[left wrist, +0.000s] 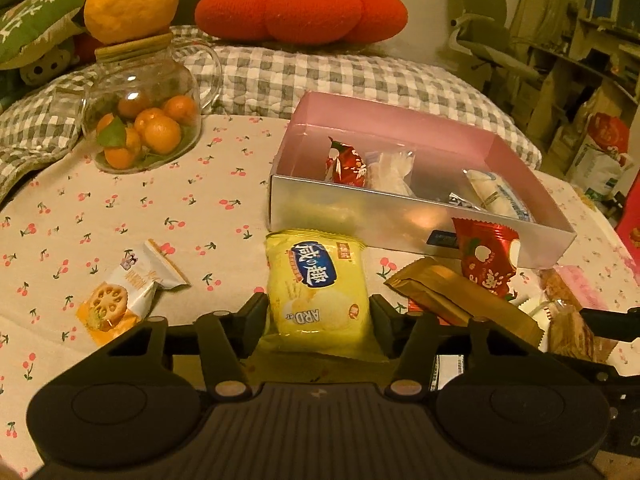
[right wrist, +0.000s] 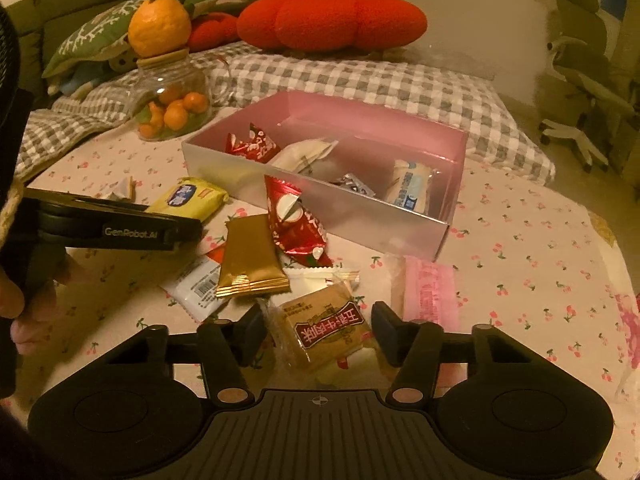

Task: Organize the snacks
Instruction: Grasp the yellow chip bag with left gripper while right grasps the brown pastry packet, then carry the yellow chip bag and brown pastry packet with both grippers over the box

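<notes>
The snacks lie loose on the worktop (right wrist: 520, 240) before the pink box (right wrist: 320, 200): the left tool (left wrist: 318, 312) straddles the yellow packet (left wrist: 316, 292), the right tool (right wrist: 318, 330) the clear-wrapped biscuit (right wrist: 328, 328), both spread, so slick wrappers may slip, and overlapping packets crowd the box's near wall.
</notes>
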`<action>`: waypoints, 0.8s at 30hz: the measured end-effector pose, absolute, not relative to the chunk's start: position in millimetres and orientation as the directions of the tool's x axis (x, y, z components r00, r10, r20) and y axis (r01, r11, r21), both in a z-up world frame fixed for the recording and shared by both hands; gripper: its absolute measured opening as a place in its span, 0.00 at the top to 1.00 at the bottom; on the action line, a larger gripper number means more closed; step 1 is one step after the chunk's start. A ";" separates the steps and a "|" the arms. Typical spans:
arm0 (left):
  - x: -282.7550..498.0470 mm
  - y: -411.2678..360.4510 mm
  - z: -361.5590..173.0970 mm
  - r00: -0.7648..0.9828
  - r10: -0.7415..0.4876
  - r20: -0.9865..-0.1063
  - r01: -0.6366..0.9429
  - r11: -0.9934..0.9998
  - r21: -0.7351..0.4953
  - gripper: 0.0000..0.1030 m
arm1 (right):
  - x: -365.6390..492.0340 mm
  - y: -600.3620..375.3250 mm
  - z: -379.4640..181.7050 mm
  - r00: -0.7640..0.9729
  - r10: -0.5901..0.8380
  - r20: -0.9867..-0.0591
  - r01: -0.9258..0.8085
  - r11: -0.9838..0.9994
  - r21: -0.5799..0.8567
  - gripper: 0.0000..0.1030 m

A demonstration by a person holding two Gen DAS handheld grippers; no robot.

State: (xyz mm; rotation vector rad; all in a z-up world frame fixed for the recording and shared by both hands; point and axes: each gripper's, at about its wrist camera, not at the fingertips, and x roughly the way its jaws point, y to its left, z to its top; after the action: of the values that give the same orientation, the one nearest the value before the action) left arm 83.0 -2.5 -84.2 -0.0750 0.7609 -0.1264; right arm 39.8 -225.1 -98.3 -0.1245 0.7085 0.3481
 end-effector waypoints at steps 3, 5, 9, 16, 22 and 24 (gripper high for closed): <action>83.1 1.1 -82.0 0.704 -0.161 -0.692 0.095 0.987 -0.133 0.54 | 41.0 -226.2 -96.2 0.693 0.275 -0.667 -0.348 0.937 0.025 0.50; 83.3 2.9 -81.3 0.694 -0.172 -0.699 0.099 0.985 -0.144 0.54 | 42.5 -228.4 -95.2 0.683 0.282 -0.674 -0.338 0.940 0.050 0.51; 81.9 6.8 -78.9 0.670 -0.196 -0.716 0.105 0.980 -0.169 0.55 | 43.8 -231.1 -92.8 0.664 0.297 -0.686 -0.319 0.942 0.099 0.51; 78.8 13.5 -74.9 0.625 -0.237 -0.744 0.105 0.970 -0.221 0.55 | 41.5 -229.3 -85.9 0.649 0.320 -0.690 -0.318 0.938 0.135 0.55; 76.6 21.3 -69.4 0.603 -0.271 -0.750 0.096 0.958 -0.269 0.55 | 42.9 -231.7 -81.2 0.632 0.343 -0.695 -0.297 0.936 0.191 0.55; 75.7 23.9 -66.6 0.600 -0.278 -0.750 0.093 0.956 -0.280 0.55 | 44.4 -234.2 -79.0 0.627 0.352 -0.695 -0.286 0.934 0.215 0.55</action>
State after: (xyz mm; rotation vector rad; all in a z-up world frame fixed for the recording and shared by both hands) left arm 75.7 23.9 -66.6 -0.2208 0.9037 -0.2173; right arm 44.4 -234.2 -79.0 0.0867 0.8152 0.3667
